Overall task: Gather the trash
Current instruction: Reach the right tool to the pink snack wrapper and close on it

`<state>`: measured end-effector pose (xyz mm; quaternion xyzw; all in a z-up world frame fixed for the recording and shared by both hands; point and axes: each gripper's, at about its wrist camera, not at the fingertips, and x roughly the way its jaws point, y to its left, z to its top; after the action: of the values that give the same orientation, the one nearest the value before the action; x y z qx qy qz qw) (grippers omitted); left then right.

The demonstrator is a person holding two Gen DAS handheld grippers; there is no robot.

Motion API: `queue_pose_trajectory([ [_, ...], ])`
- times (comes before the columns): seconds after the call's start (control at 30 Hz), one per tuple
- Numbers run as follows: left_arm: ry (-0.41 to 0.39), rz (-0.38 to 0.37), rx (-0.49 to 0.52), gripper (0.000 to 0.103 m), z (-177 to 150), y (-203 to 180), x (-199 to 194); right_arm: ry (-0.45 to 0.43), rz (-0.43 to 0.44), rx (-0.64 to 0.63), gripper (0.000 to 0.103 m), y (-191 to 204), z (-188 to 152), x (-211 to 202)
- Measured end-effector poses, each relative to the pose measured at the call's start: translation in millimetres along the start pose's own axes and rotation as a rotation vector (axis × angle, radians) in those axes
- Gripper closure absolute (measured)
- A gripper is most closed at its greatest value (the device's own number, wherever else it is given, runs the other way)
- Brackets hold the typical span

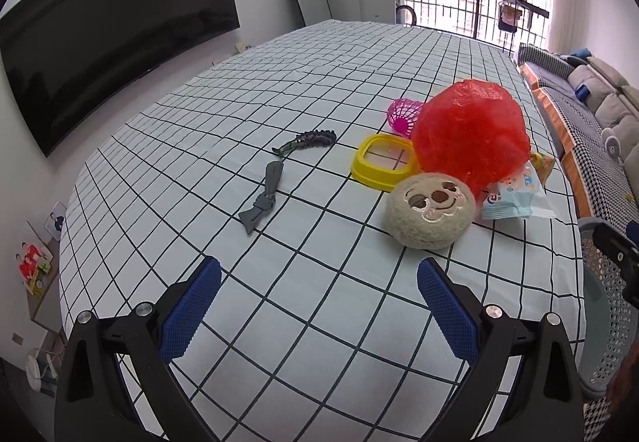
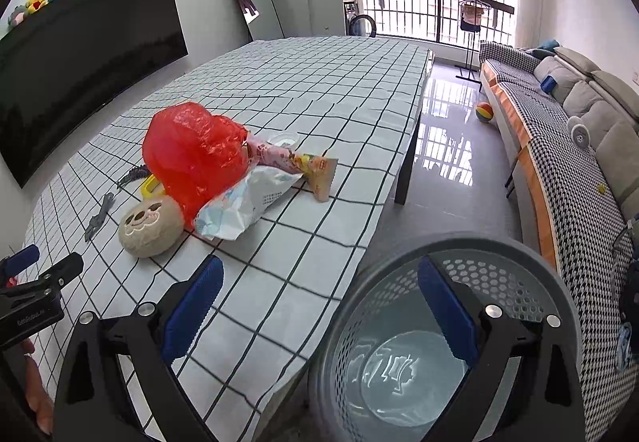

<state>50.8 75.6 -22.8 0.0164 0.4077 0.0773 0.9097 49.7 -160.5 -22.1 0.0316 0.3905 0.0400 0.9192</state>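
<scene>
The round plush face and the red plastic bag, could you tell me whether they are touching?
Touching. The right wrist view shows the red plastic bag pressing against the plush face with no tablecloth between them.

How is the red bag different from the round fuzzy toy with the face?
The red bag is shiny, crinkly plastic; the toy is fuzzy and beige. The bag is bigger and taller than the toy. The toy has a stitched smiling face; the bag has none. Both are roundish and sit on the checked cloth.
</scene>
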Motion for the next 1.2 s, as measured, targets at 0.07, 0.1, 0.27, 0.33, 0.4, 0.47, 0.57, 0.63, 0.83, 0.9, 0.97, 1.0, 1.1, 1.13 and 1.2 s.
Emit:
queue_pose_trajectory([
  [0.07,0.009,-0.016,-0.019,0.006,4.2,1.5,4.8,-0.002,0.004,-0.017,0.010,-3.7,13.3,8.3],
  [0.1,0.011,-0.018,-0.029,0.006,6.1,2.2,6.3,0.002,0.008,-0.029,0.010,-5.0,19.7,13.0],
  [0.27,0.013,-0.024,-0.059,0.006,13.7,0.7,13.7,0.041,0.005,-0.078,0.010,-14.2,52.4,45.6],
  [0.33,0.019,-0.023,-0.058,0.006,15.7,-1.8,17.3,0.061,0.024,-0.089,0.010,-17.0,64.2,58.9],
  [0.4,0.023,-0.020,-0.054,0.006,16.7,-5.4,19.6,0.080,0.016,-0.118,0.010,-15.6,75.0,72.4],
  [0.47,0.022,-0.019,-0.045,0.006,17.4,-8.6,21.8,0.094,-0.004,-0.156,0.010,-12.1,83.6,85.5],
  [0.57,0.021,-0.021,-0.037,0.006,18.7,-11.9,23.6,0.118,0.004,-0.185,0.010,-7.7,92.2,101.5],
  [0.63,0.023,-0.023,-0.040,0.006,19.6,-12.3,25.2,0.135,0.016,-0.200,0.010,-3.8,96.6,111.7],
  [0.83,0.038,-0.025,-0.046,0.006,18.1,-12.2,31.2,0.200,0.068,-0.250,0.010,9.6,96.8,141.8],
  [0.9,0.042,-0.021,-0.046,0.006,18.0,-12.1,32.9,0.210,0.071,-0.260,0.010,13.1,95.7,146.6],
  [0.97,0.045,-0.025,-0.049,0.006,18.2,-11.7,34.4,0.216,0.074,-0.272,0.010,16.6,94.6,149.3],
  [1.0,0.047,-0.026,-0.049,0.006,17.9,-11.9,34.5,0.218,0.074,-0.277,0.011,17.7,94.5,150.4],
  [1.1,0.049,-0.029,-0.045,0.006,17.6,-13.5,35.9,0.218,0.073,-0.280,0.011,19.1,95.3,151.5],
  [1.13,0.050,-0.031,-0.045,0.006,17.5,-13.9,36.1,0.218,0.074,-0.280,0.012,18.8,95.5,152.1],
  [1.2,0.050,-0.034,-0.045,0.006,17.2,-14.7,36.3,0.224,0.078,-0.278,0.017,19.0,94.6,153.5],
])
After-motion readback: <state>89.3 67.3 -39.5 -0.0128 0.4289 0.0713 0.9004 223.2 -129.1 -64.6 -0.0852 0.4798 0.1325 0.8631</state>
